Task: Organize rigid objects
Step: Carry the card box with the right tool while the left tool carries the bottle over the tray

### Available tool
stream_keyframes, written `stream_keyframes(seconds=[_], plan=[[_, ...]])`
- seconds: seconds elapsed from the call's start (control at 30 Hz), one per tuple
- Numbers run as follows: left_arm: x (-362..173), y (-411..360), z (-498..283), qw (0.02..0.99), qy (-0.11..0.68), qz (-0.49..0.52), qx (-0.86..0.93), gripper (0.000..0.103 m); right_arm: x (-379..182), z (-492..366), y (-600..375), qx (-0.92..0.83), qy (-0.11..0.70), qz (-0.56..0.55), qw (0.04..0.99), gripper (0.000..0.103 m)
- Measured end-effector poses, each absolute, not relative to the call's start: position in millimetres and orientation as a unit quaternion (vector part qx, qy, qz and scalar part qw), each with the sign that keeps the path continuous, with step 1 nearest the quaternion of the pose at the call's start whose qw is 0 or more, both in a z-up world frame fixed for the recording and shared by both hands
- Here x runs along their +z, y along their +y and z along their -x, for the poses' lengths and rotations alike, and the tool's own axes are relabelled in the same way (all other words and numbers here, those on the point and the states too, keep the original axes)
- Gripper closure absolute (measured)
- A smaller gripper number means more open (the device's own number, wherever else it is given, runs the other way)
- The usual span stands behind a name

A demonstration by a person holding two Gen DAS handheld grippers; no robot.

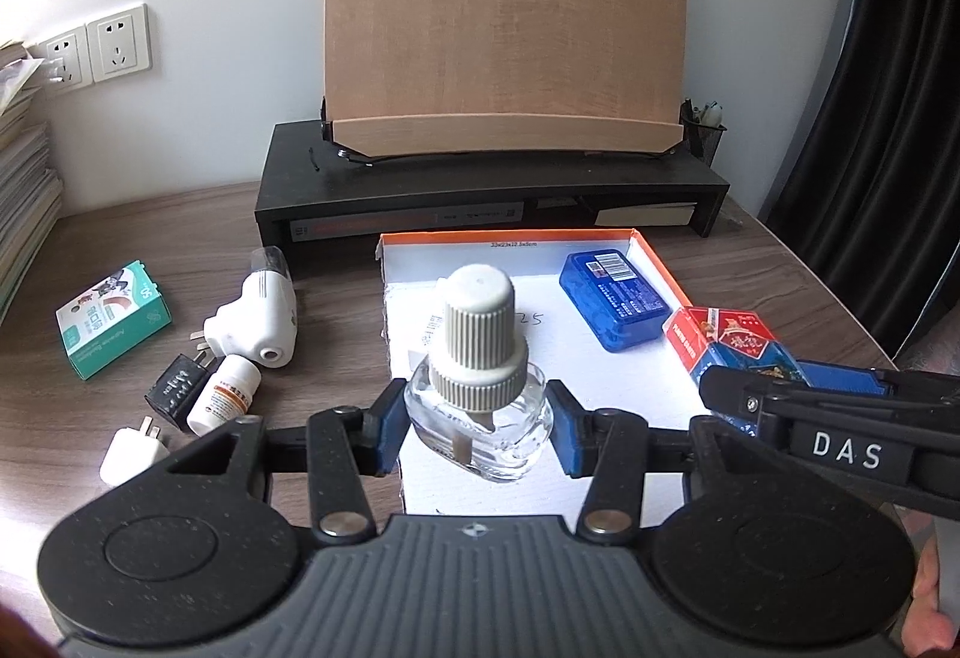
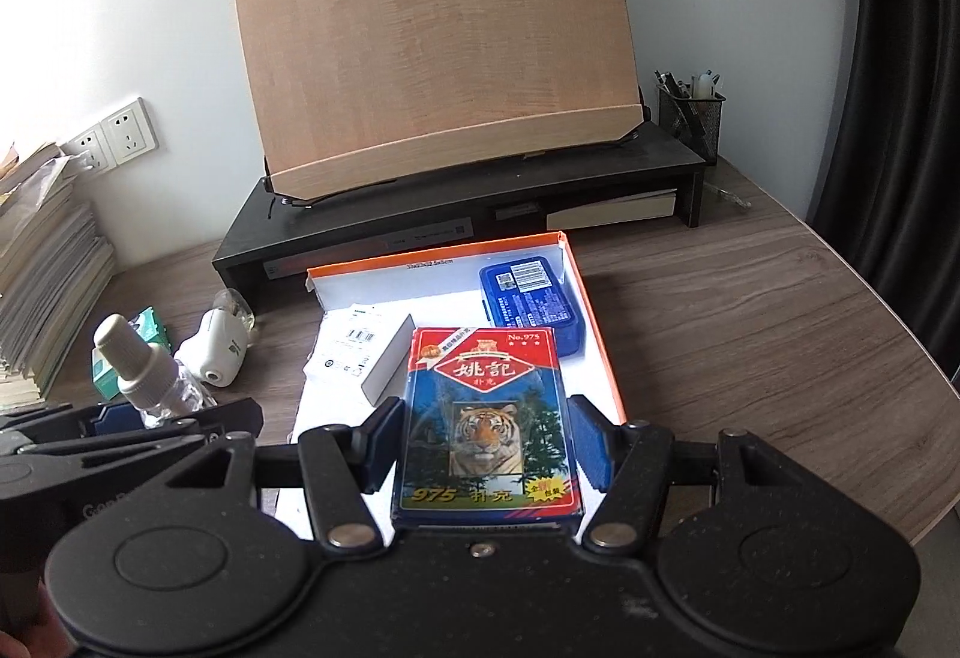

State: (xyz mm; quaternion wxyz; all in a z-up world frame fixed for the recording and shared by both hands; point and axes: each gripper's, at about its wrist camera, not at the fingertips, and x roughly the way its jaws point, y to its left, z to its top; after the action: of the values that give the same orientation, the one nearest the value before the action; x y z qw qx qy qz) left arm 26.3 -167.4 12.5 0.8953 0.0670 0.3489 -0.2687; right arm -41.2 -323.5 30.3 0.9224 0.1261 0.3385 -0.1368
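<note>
- The left gripper (image 1: 477, 433) is clamped on a clear glass bottle (image 1: 480, 418) with a ribbed grey cap, blue pads pressed to both its sides; the bottle hangs tilted over the near left part of the shallow box (image 1: 654, 253).
- The right gripper (image 2: 486, 448) grips a pack of playing cards (image 2: 489, 430) — tiger picture facing up — over the near end of the same box, its pads against the pack's two long sides.
- Inside the box, by the far right corner, lies a blue plastic case (image 1: 612, 298); a white carton (image 2: 360, 352) lies nearer the left wall.
- On the desk (image 1: 780, 286) left of the box, nearest first: a white charger (image 1: 132, 451), a black plug adapter (image 1: 177, 388) touching a small white pill bottle (image 1: 225, 394), then a white plug-in device (image 1: 258, 322) and a green carton (image 1: 111, 319) near the left edge.
- Along the far edge stands a black riser shelf (image 1: 492, 190) carrying a wooden book stand (image 1: 504, 27) — a mesh pen cup (image 2: 690, 117) at its right end.
</note>
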Motion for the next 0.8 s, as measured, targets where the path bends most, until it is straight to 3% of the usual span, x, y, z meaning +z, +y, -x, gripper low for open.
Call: stream_keyframes(seconds=[0.8], plan=[[10.9,-161.9,-19.6,0.897,0.352,-0.059,-0.261,0.054,32.3,46.4,-320.0,-0.133,0.339,-0.126,0.923,0.032]])
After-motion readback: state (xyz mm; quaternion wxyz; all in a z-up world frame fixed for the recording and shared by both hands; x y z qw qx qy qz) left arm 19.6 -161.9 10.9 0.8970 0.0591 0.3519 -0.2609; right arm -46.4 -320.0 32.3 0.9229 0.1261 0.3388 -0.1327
